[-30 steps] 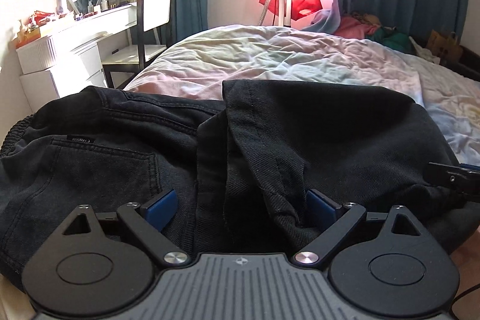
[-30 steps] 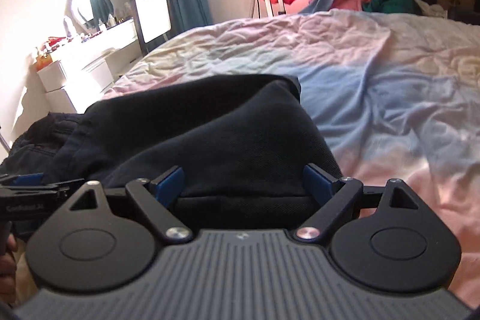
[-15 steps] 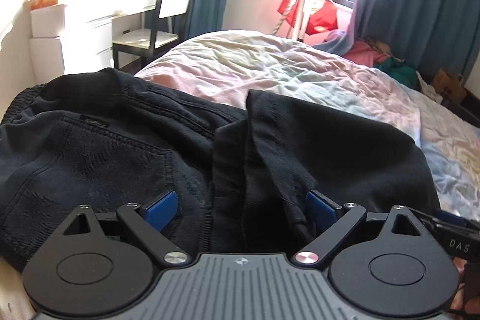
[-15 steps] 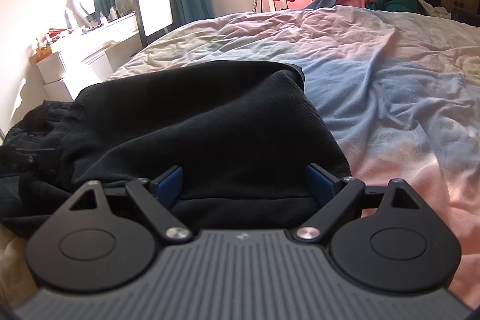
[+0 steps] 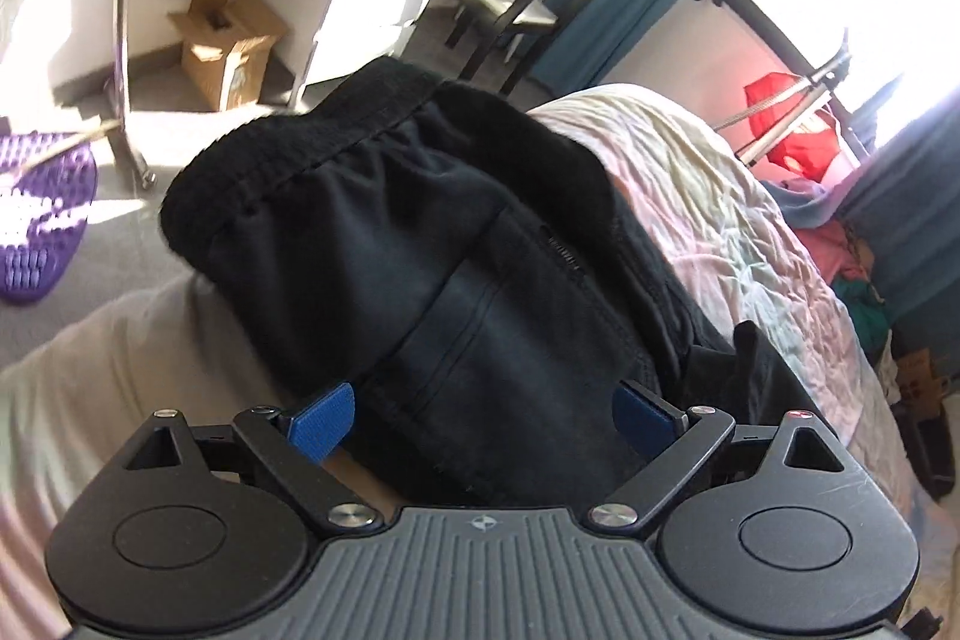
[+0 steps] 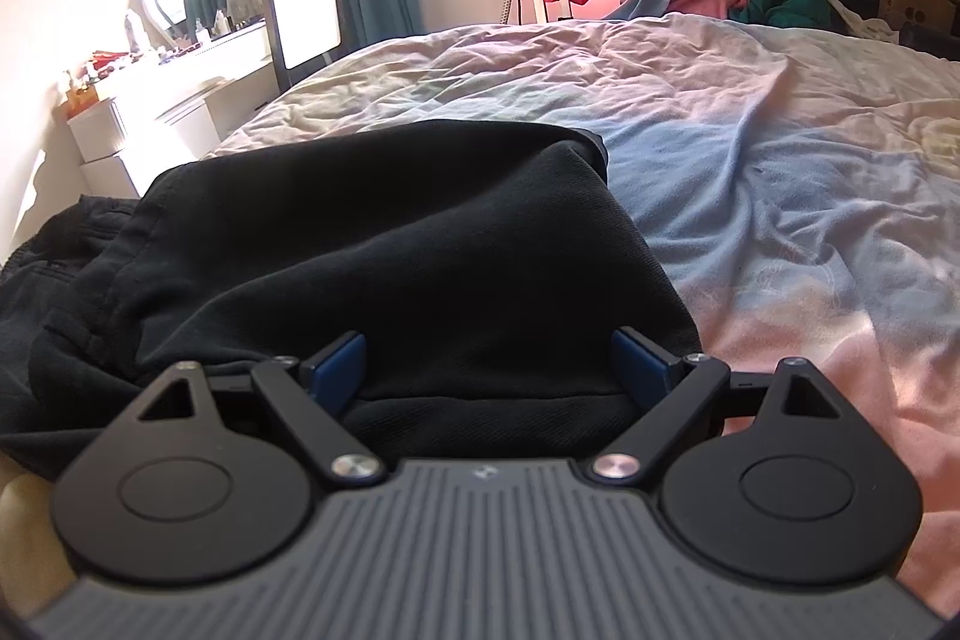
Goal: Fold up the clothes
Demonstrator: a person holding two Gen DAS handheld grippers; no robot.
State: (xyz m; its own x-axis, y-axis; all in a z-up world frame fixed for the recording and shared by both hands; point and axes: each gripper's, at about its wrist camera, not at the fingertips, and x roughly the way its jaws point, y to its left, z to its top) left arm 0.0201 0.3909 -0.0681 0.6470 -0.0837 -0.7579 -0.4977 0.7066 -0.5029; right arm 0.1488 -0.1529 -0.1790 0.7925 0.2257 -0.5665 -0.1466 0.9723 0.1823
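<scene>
left gripper: fingers wide apart, pants waistband ahead between them | right gripper: fingers apart, folded pants just ahead on bed

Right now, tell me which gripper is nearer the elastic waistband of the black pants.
Left. The left gripper faces the waistband, just ahead of its open fingers. The right gripper is at the folded leg end of the pants, the waistband far left.

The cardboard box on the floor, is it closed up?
No, the cardboard box by the white wall has its top flaps standing open in the left wrist view.
</scene>
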